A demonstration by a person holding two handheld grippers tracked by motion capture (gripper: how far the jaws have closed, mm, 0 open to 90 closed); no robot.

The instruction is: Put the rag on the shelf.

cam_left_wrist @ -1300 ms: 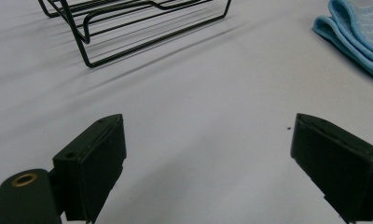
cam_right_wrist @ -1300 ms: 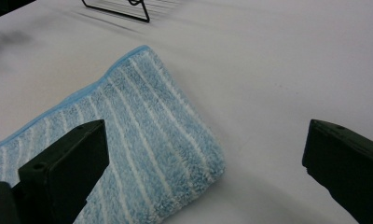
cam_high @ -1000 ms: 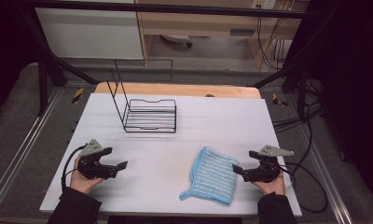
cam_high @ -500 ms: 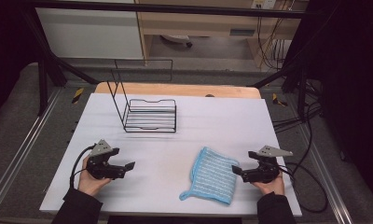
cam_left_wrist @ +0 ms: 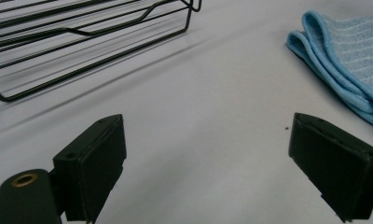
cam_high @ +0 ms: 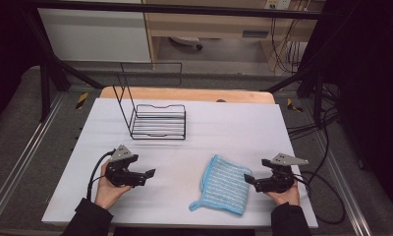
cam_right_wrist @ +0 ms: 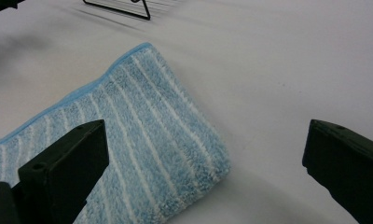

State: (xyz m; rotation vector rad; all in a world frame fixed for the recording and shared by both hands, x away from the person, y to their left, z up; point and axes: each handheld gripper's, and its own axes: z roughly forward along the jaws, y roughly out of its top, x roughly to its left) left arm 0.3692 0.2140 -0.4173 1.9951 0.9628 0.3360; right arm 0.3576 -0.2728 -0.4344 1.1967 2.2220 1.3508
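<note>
We see a folded blue cloth (cam_high: 224,185) with white stripes lying flat on the white tabletop (cam_high: 224,132), toward the near right of it, one small loop or corner trailing at its near left end; our right gripper (cam_high: 250,180) sits just beside the cloth's right edge, held low over the tabletop by the right hand (cam_high: 283,193), its fingers (cam_right_wrist: 63,168) spread wide and gripping nothing; in the right gripper view the cloth (cam_right_wrist: 128,144) lies between and ahead of those fingers, mostly toward the left one, its folded corner pointing into the gap, and we cannot tell whether the left finger touches the pile; our left gripper (cam_high: 148,173) is well apart from the cloth, out on the left half of the tabletop, held by the left hand (cam_high: 108,189) and pointing rightward toward the cloth; its fingers (cam_left_wrist: 93,161) also stand wide apart with bare tabletop (cam_left_wrist: 208,140) between them and nothing in their hold; in the left gripper view the cloth (cam_left_wrist: 348,60) shows at the upper right, ahead and to the side, its layered folded edge facing us; a black wire rack (cam_high: 157,120) stands farther back on the left-centre of the tabletop, with a tall wire handle rising at its left end, well apart from both grippers and from the cloth; its lower wires (cam_left_wrist: 82,42) cross the upper left of the left gripper view.
</note>
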